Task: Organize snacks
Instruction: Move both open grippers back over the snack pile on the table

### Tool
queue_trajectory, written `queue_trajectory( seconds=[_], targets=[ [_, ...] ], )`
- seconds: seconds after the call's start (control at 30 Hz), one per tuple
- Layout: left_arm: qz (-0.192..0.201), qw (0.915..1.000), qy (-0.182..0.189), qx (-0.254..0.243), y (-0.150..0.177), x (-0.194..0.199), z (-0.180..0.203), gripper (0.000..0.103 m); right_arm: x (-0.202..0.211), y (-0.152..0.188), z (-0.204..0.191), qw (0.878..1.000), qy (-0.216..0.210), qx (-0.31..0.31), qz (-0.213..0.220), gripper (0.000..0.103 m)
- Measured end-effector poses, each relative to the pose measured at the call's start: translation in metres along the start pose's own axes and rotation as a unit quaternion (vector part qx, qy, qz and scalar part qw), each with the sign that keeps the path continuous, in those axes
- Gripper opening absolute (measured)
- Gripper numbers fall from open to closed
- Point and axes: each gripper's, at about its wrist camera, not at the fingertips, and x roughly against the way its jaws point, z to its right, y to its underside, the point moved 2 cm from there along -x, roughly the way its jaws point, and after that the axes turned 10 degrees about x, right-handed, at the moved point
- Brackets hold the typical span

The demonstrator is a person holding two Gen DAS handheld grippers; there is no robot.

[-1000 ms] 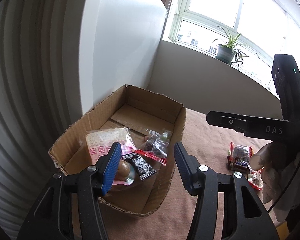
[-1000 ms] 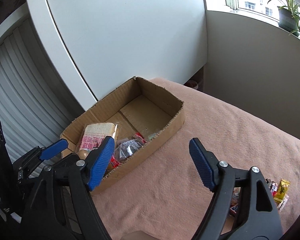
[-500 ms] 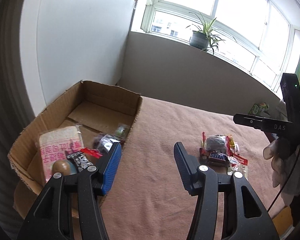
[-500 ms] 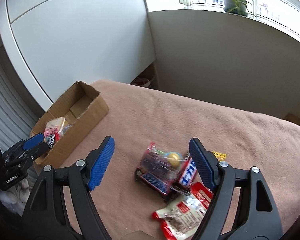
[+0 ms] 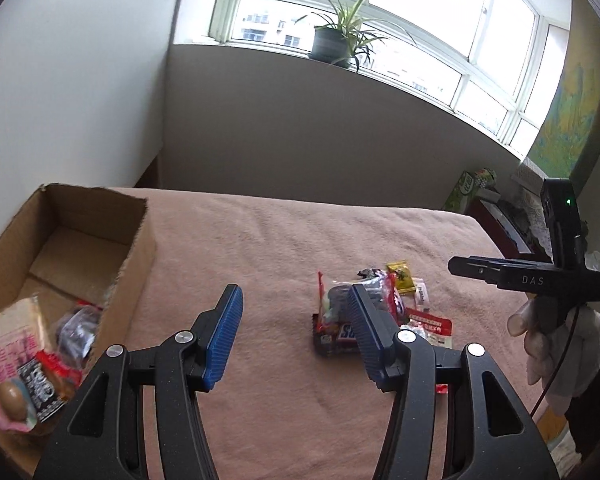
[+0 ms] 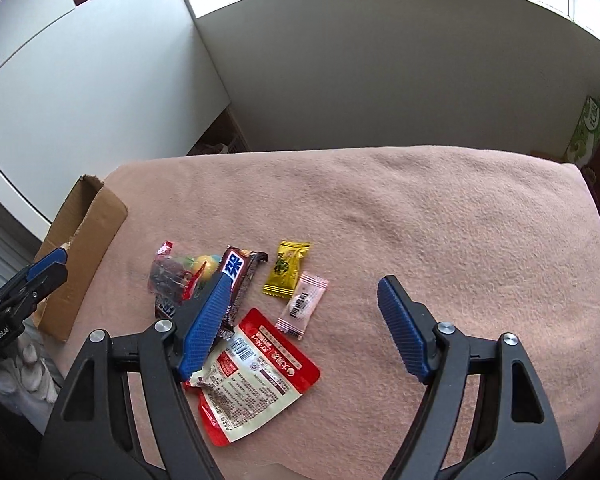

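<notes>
**Both grippers off the box, now over the loose snack pile**

Change vs a sec ago: both wrist views have swung away from the cardboard box [image 5: 80, 248] and onto the pile on the pink blanket [image 6: 420, 220]. Box now sits at far left in both views, already holding several packets, incl. a pink-print bread pack [image 5: 10, 336].

R gripper [image 6: 304, 324]: jaws have just been closing, now mid-width, nothing between them, only bare blanket. Its left pad overlaps the dark choc bar [image 6: 240, 276] in view; can't tell if touching. Red-white pouch [image 6: 256, 372] lies just below, yellow candy [image 6: 286, 266] and pink sachet [image 6: 304, 306] just beside each other between the pads' line of sight.

L gripper [image 5: 296, 336]: mid-width, empty, no real change in gap. Hangs short of the pile; clear bag w/ red edge [image 5: 332, 304] is behind its right pad.

Read: prev drop-off looks done, next pick starting. R is nearer the pile, likely picker. Items overlap, so risk = grabbing two at once or dragging the pouch. Roughly half sorted, 5-6 pcs left.
</notes>
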Motion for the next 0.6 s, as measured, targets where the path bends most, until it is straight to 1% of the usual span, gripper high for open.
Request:
queue_trajectory(
  seconds=[0.03, 0.1, 0.17, 0.23, 0.3, 0.37, 0.5, 0.6],
  targets=[
    [-0.007, 1.0, 0.004, -0.004, -0.005, -0.007, 0.004, 0.052, -0.002, 0.001, 0.005, 1.0, -0.005, -0.008, -0.005, 0.062],
    [-0.022, 0.9996, 0.011, -0.012, -0.013, -0.022, 0.013, 0.043, -0.006, 0.003, 0.012, 1.0, -0.017, -0.02, -0.013, 0.057],
    [-0.036, 0.9991, 0.019, -0.007, -0.018, -0.034, 0.017, 0.043, -0.01, 0.006, 0.015, 0.999, -0.022, -0.025, -0.018, 0.056],
    [-0.051, 0.9983, 0.026, 0.008, -0.024, -0.048, 0.018, 0.043, -0.016, 0.007, 0.016, 0.999, -0.026, -0.028, -0.024, 0.05],
    [-0.072, 0.9965, 0.036, 0.022, -0.027, -0.063, 0.018, 0.043, -0.022, 0.007, 0.015, 0.999, -0.028, -0.03, -0.03, 0.049],
    [-0.09, 0.9949, 0.035, 0.029, -0.028, -0.076, 0.018, 0.043, -0.027, 0.007, 0.014, 0.999, -0.029, -0.031, -0.035, 0.049],
    [-0.121, 0.9916, 0.04, 0.022, -0.023, -0.092, 0.021, 0.043, -0.035, 0.006, 0.009, 0.998, -0.03, -0.025, -0.04, 0.049],
    [-0.151, 0.9873, 0.045, 0.019, -0.018, -0.102, 0.023, 0.043, -0.041, 0.007, 0.006, 0.998, -0.029, -0.023, -0.045, 0.049]
  ],
)
